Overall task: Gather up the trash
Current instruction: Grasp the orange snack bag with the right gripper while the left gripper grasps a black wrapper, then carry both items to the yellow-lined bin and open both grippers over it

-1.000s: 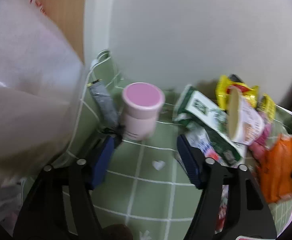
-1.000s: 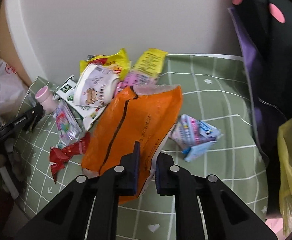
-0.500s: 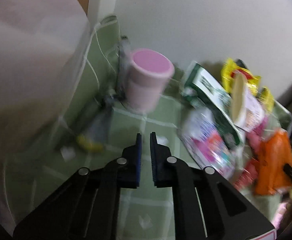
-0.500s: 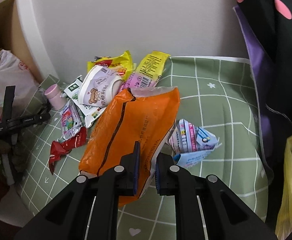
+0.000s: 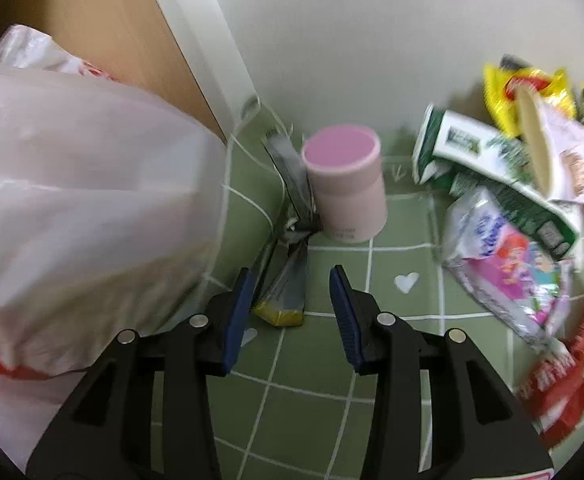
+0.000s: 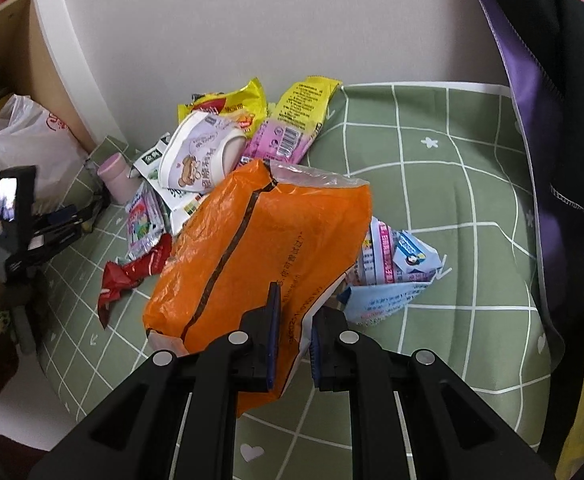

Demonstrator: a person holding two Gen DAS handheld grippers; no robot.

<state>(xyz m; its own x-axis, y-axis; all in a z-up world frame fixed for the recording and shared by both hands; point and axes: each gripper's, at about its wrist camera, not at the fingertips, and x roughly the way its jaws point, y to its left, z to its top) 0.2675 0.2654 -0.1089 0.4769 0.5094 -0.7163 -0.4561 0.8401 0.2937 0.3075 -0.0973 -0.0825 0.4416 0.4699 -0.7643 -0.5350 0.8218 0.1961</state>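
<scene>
Through the left wrist we see our left gripper point(image 5: 292, 316), jaws just reopened and empty, with the grey sachet point(image 5: 288, 292) dead ahead, its long axis along the fingers. Through the right wrist, our right gripper point(image 6: 293, 338) pinches the orange bag point(image 6: 260, 248) narrowly.

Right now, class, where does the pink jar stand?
In the left wrist view the pink jar stands upright near the wall, just right of a grey wrapper and left of the green-and-white packet.
</scene>
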